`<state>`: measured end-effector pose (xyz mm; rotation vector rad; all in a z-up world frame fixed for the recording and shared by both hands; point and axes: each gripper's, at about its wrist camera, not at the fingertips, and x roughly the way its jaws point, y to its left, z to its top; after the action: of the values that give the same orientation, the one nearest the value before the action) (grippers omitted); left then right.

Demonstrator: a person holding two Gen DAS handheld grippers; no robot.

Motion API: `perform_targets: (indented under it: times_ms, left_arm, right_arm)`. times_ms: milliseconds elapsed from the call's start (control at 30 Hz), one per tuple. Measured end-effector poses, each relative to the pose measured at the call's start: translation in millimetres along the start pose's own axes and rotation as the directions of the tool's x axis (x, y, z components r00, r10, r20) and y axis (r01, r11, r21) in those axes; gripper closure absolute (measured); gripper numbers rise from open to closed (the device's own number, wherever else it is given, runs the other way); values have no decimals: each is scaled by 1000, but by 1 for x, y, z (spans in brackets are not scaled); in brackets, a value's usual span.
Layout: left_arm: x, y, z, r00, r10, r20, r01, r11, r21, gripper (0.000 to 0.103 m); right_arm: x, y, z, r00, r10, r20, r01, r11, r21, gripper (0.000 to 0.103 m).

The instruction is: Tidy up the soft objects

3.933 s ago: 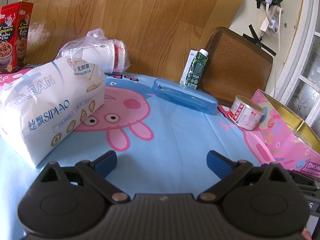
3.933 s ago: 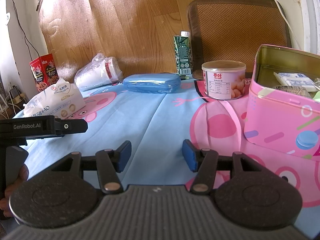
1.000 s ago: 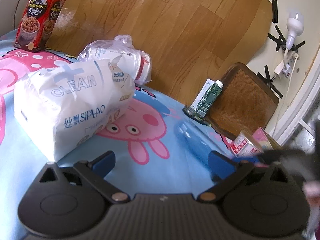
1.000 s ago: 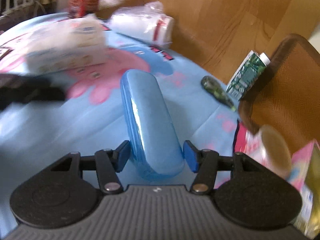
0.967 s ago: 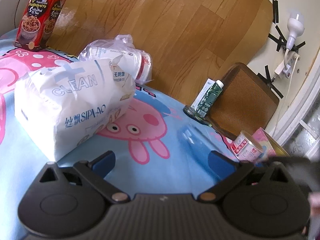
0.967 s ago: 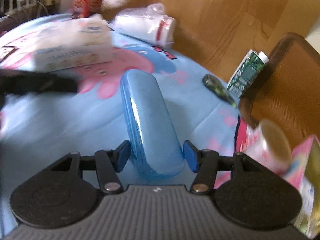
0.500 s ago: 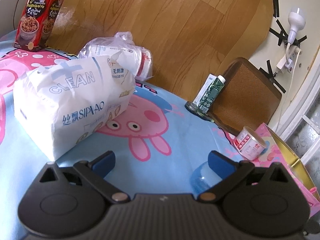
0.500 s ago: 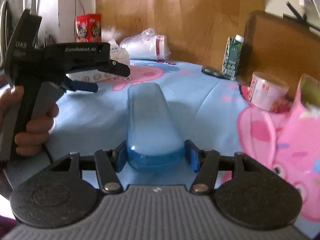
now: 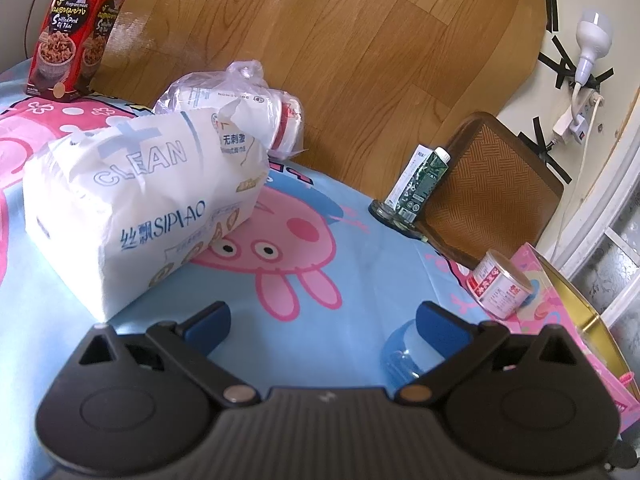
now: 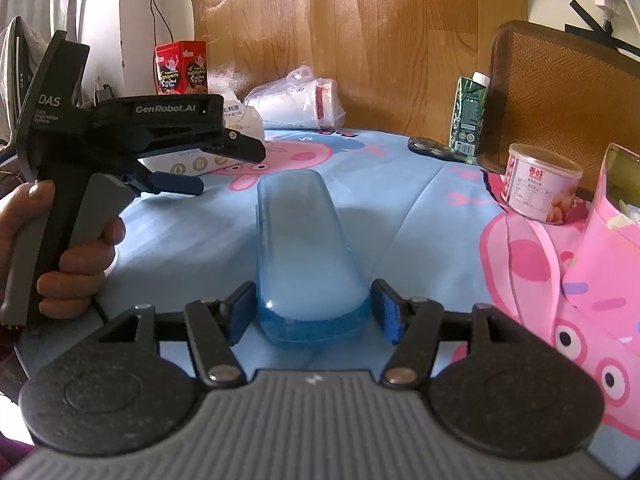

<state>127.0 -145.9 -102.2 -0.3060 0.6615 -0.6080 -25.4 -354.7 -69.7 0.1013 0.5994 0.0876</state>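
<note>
Right gripper (image 10: 312, 314): low over the tabletop, at 6 o'clock in the right wrist view; jaws opening, with the near end of the blue case between them; a narrow gap shows at each pad, so the pads do not press on it.
Blue case (image 10: 306, 248): translucent, oblong, lying flat on the cloth and running from the right gripper toward 12 o'clock; in the left wrist view its rounded end (image 9: 400, 350) shows at 4 o'clock, partly behind that gripper's right finger.
Left gripper (image 9: 322, 320): jaws spread wide with only cloth between them; in the right wrist view it sits at 9 o'clock (image 10: 176, 184), its handle wrapped by a hand (image 10: 76, 256).
Tissue pack (image 9: 136, 196): soft white pack printed "CLEAN", resting on the tabletop at 10 o'clock of the left gripper, apart from both grippers.
Bagged paper cups (image 9: 244, 104): clear plastic bag lying on its side just behind the tissue pack, toward 11 o'clock.
Cloth (image 9: 352, 240): light blue with pink cartoon pigs, covering the tabletop (image 10: 420, 200).
Red snack box (image 9: 76, 28): upright at the far 10 o'clock corner, against the wood-grain board.
Green carton (image 10: 472, 114): upright at 1 o'clock, beside a woven brown mat (image 10: 560, 92).
Can (image 10: 540, 184): pink-and-white label, at 2 o'clock, next to the pink tin (image 10: 600, 260), which stands open at 3 o'clock.
</note>
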Motion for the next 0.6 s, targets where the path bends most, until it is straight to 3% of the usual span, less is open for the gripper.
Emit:
perform_targets:
  times_ms: [600]
  left_arm:
    - [0,-2,-1,1000,-3,0,3,1000,2,0]
  right_arm:
    - [0,0,0,1000,-1,0,1,1000,-1,37]
